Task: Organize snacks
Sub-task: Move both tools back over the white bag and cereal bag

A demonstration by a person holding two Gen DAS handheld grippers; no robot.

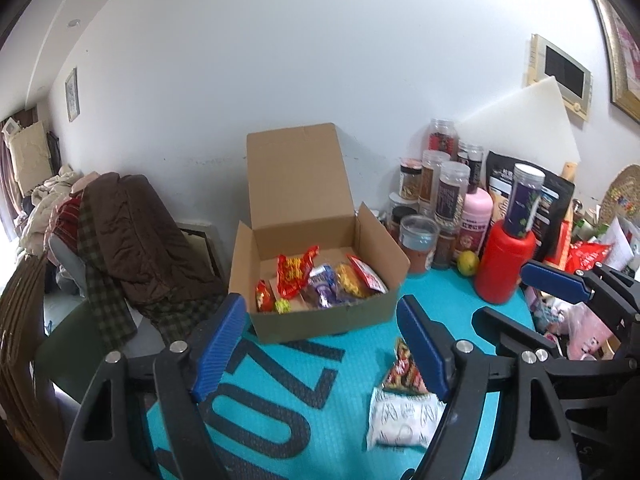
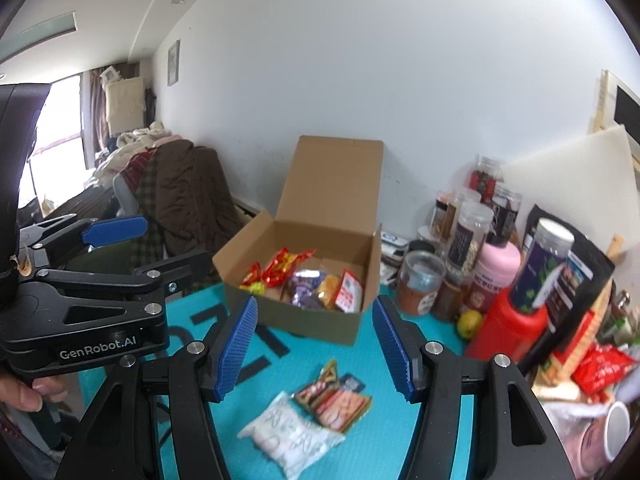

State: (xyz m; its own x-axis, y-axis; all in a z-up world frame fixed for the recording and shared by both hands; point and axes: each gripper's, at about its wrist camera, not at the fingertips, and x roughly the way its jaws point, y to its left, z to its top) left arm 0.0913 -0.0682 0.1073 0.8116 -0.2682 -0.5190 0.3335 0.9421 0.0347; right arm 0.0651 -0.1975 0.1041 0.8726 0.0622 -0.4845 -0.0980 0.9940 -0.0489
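Blue ribbed fingers (image 1: 221,344) of left gripper (image 1: 324,350) spread apart, nothing between; right gripper (image 2: 316,350) likewise parted and empty above teal mat (image 2: 384,448). Open cardboard box (image 1: 320,322), lid upright against white wall, near mat's far edge, holding crinkly foil snacks (image 1: 320,280). Two more on bare mat nearer grippers, touching: puffy white packet (image 2: 290,434) and flat red-brown packet (image 2: 334,398). Clear room ahead of fingers; right edge crowded by plastic jars (image 1: 452,188) and smooth red bottle (image 1: 504,260).
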